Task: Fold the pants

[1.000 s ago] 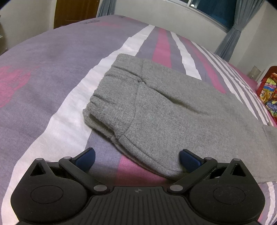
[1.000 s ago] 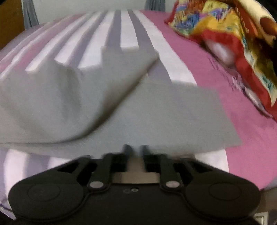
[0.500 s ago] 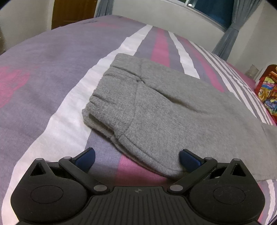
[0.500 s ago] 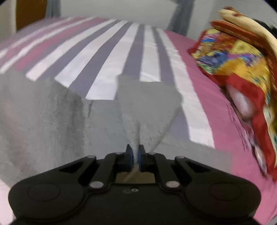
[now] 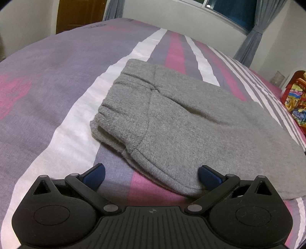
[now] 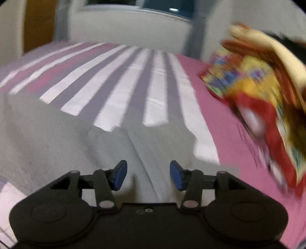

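Grey sweatpants [image 5: 187, 122] lie folded lengthwise on the striped bed, waistband toward the left in the left wrist view. My left gripper [image 5: 151, 175] hovers open over their near hem, its blue pads wide apart and gripping nothing. In the blurred right wrist view the leg end of the pants [image 6: 80, 138] lies on the bed with a raised fold running up the middle. My right gripper [image 6: 148, 175] stands just above that fold; its jaws are opening and the pads do not press on the cloth.
The bed sheet [image 5: 47, 80] has purple, pink and white stripes. A bright patterned red and yellow cushion [image 6: 254, 99] lies at the right edge of the bed. A wall with window and grey curtains [image 5: 246, 40] stands beyond the bed; a brown door [image 5: 80, 13] is far left.
My right gripper was shut on a pinch of the pant leg half a second ago; it has now let go and its pads stand apart. The left gripper has not moved.
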### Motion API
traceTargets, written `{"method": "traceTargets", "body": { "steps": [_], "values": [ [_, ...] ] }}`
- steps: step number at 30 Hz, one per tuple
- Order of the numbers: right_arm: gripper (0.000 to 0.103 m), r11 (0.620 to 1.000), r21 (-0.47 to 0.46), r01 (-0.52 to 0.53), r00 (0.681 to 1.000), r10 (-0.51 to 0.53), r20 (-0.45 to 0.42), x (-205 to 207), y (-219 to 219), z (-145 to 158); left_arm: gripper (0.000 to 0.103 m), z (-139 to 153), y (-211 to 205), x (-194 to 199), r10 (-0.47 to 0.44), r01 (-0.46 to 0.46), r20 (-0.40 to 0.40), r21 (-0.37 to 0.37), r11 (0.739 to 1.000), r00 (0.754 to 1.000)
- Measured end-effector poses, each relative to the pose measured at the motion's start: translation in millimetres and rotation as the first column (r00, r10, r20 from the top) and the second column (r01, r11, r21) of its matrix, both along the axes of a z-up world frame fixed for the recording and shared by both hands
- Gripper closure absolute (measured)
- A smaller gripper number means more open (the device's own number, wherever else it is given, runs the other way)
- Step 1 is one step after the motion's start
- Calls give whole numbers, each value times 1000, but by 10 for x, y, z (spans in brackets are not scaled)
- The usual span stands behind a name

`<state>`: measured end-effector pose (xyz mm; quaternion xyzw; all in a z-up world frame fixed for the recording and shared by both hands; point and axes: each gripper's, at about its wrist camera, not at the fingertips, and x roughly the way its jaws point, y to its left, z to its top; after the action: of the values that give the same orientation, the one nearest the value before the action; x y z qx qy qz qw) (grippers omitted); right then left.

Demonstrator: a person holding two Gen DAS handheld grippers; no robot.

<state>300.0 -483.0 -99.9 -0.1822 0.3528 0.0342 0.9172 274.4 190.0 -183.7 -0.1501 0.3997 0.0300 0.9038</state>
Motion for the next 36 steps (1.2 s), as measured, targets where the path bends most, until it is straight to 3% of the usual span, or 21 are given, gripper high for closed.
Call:
{"method": "traceTargets", "body": {
  "steps": [2,3,4,5,7,10,14,16,19,22,26,28,30,33,34,35,36],
  "values": [
    [63,993,-120,-7,999,2,-43,241,117,-130,0,5,-1,6,-2,2,-4,-1,1000,1000],
    [86,989,-145,-15,998,6,-64,342,141,-181,0,7,2,12,-3,3,-7,-1,1000,1000],
    [98,990,-141,-10,997,-1,-81,428,119,-188,0,10,2,14,-4,4,-9,-2,1000,1000],
    [99,992,-123,15,997,-23,-69,462,72,-140,0,13,3,20,-5,5,-11,-1,1000,1000],
    [99,995,-43,89,995,-88,37,408,-92,82,0,12,5,26,-6,6,-9,-1,1000,1000],
    [99,955,207,214,955,-249,163,67,-582,449,0,1,2,15,-6,6,-1,0,1000,1000],
    [99,792,513,330,874,-462,151,-582,-1375,420,0,-5,-1,4,-5,5,2,0,1000,1000],
    [98,706,606,367,847,-523,98,-808,-1658,226,0,-9,-2,2,-5,5,1,0,1000,1000],
    [99,605,668,433,834,-550,-42,-868,-1906,-199,0,-3,-4,9,-4,4,-10,0,1000,1000],
    [99,561,684,467,825,-554,-109,-849,-1995,-464,0,8,-5,18,-3,3,-17,0,1000,1000],
    [98,537,715,448,828,-550,-106,-938,-2007,-423,0,11,-13,23,2,-2,-15,2,1000,1000],
    [93,493,734,467,827,-538,-164,-896,-2074,-471,0,11,-18,21,3,-3,-15,3,1000,1000],
    [88,386,788,480,803,-555,-217,-955,-2217,-576,0,11,-16,22,2,-2,-16,1,1000,1000],
    [86,179,870,459,765,-578,-284,-1077,-2447,-713,0,12,-16,24,2,-2,-18,1,1000,1000],
    [89,136,881,453,760,-576,-301,-1092,-2490,-760,0,12,-15,24,2,-2,-18,1,1000,1000],
    [91,118,886,449,759,-573,-309,-1094,-2514,-792,0,12,-15,23,1,-1,-18,1,1000,1000],
    [98,124,884,451,755,-582,-303,-1098,-2519,-797,0,12,-15,23,1,-1,-18,1,1000,1000]
  ]
}}
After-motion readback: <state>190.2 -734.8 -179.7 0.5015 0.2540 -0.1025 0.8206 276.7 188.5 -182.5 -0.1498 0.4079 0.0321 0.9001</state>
